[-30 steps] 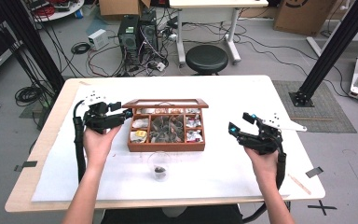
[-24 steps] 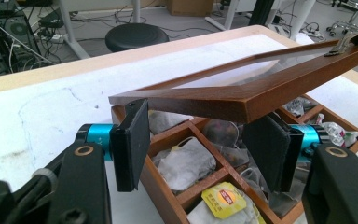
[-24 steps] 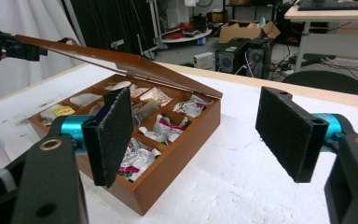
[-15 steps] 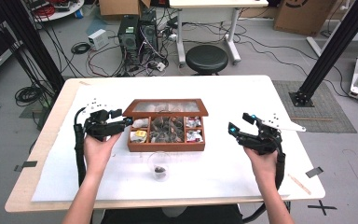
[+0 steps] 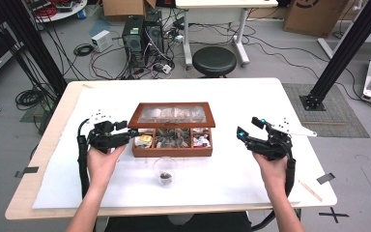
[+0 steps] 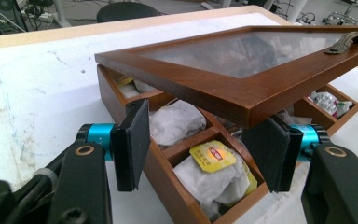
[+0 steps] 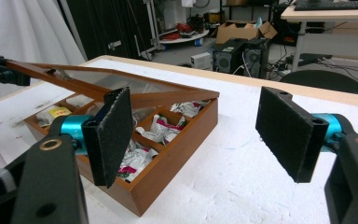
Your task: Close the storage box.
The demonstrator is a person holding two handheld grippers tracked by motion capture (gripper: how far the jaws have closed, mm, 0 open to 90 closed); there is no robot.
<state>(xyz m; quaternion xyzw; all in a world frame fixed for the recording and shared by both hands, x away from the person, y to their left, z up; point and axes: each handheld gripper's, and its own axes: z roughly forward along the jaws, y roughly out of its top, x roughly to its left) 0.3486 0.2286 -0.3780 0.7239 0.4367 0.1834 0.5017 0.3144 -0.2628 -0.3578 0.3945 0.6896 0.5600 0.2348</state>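
Tea box half open, both grippers spread wide.

High view: wooden tea box (image 5: 174, 140) mid-table, glass lid (image 5: 173, 114) tilted up; left gripper (image 5: 125, 133) at the box's left end, right gripper (image 5: 249, 129) well apart on the right, holding nothing; clear cup (image 5: 164, 170) just in front of the box. Left gripper view: jaws apart, straddling the lid's corner (image 6: 242, 100); contact unclear; tea bags (image 6: 212, 158) in compartments below. Right gripper view: jaws wide apart, box (image 7: 177, 135) ahead-left, lid raised.
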